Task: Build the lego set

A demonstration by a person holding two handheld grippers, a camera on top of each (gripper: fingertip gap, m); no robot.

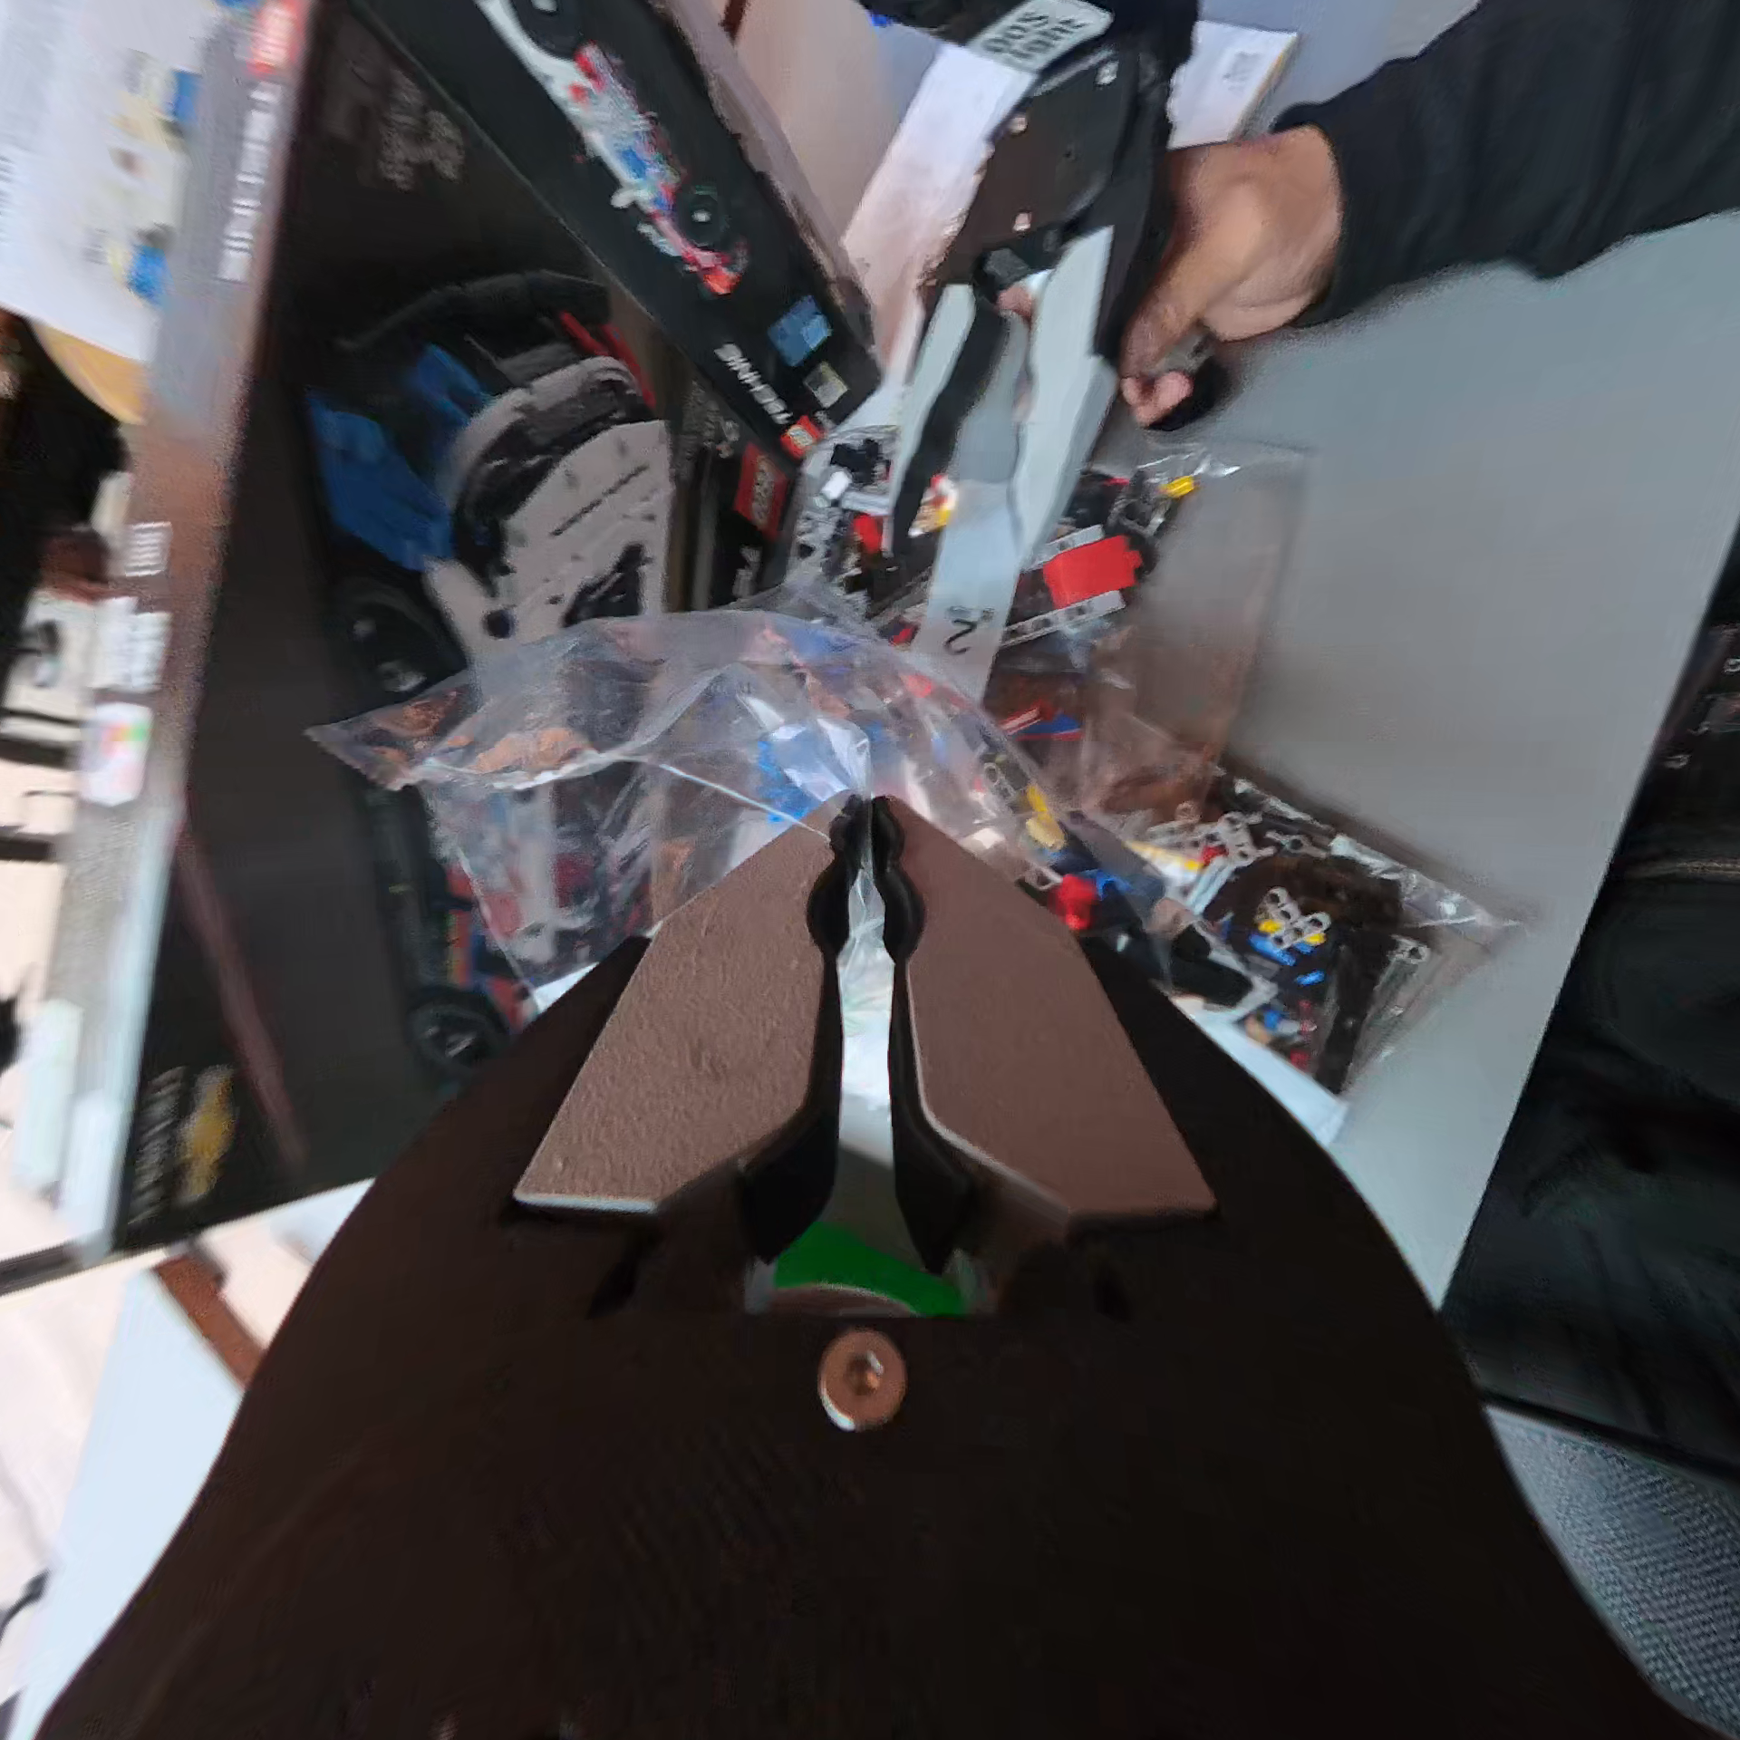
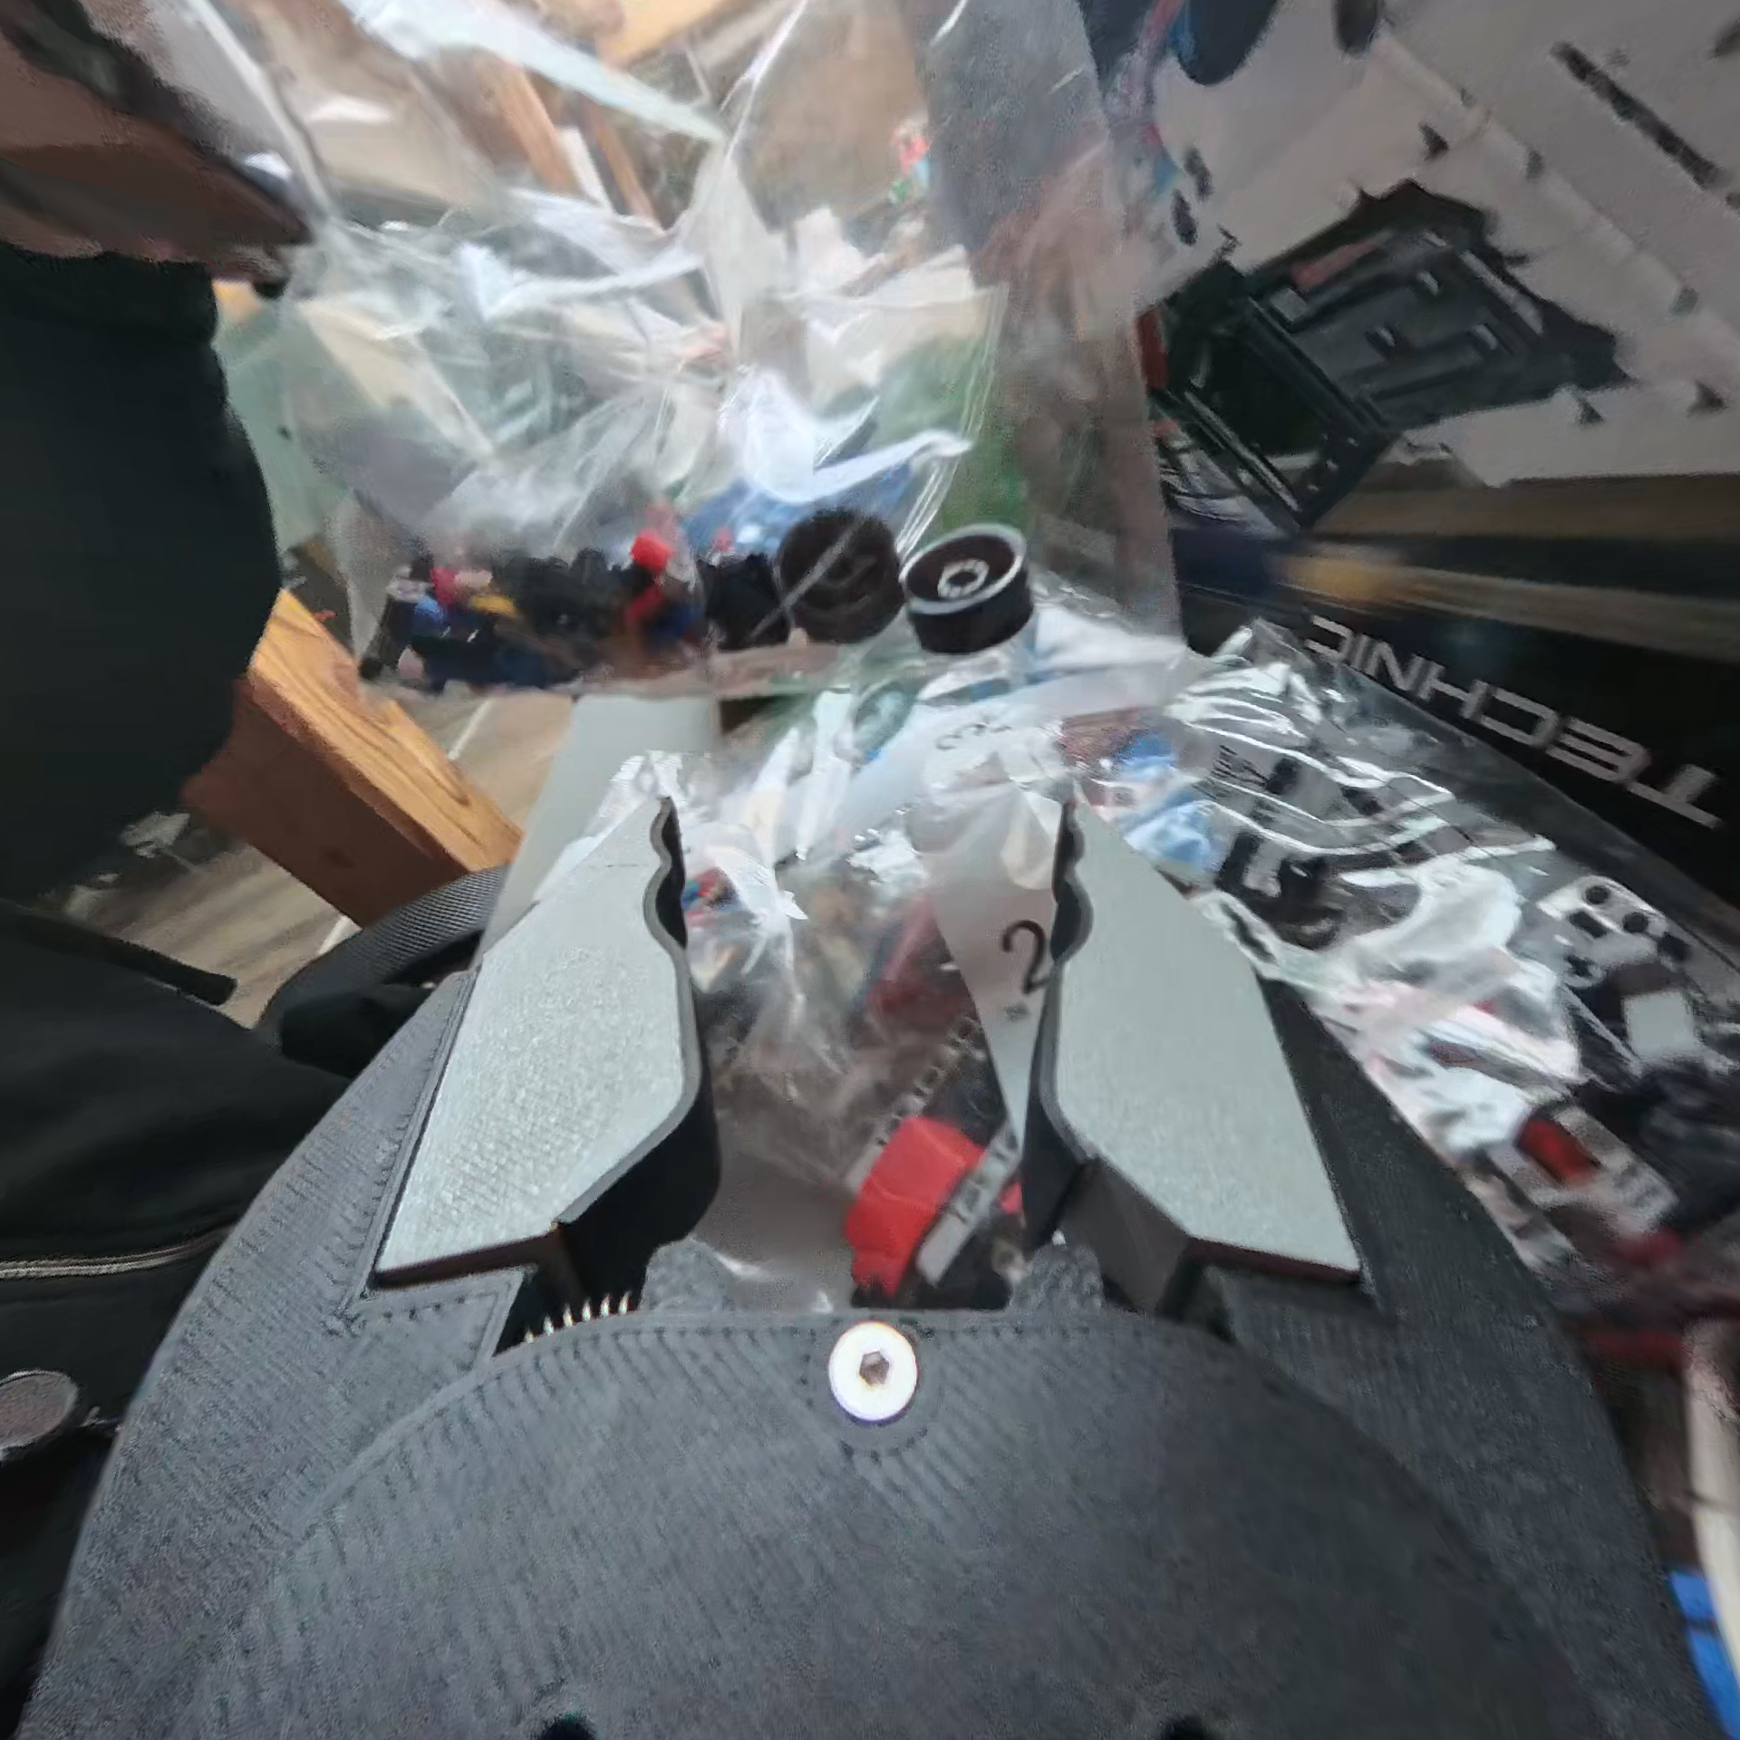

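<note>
My left gripper (image 1: 864,810) has brown pads and is shut on the edge of a clear plastic bag (image 1: 659,716) of small Lego parts, which it holds up off the table. The same lifted bag hangs in the right wrist view (image 2: 659,377), with black wheels (image 2: 970,588) and small red and blue parts at its bottom. My right gripper (image 2: 866,829) has grey pads, is open and empty, and is just above another bag of parts (image 2: 847,989) with a white numbered strip (image 2: 1012,951) and a red piece (image 2: 904,1196). It also shows in the left wrist view (image 1: 970,518), held by a hand (image 1: 1233,254).
A large black Lego box (image 1: 377,471) stands at the left, and a second box (image 1: 659,179) leans behind it. More bags of parts (image 1: 1299,942) lie on the grey table (image 1: 1459,584). The person's dark clothing (image 1: 1648,1083) is at the right. A wooden block (image 2: 330,753) sits beyond the table edge. The tips of one gripper are about 20 cm away from the tips of the other.
</note>
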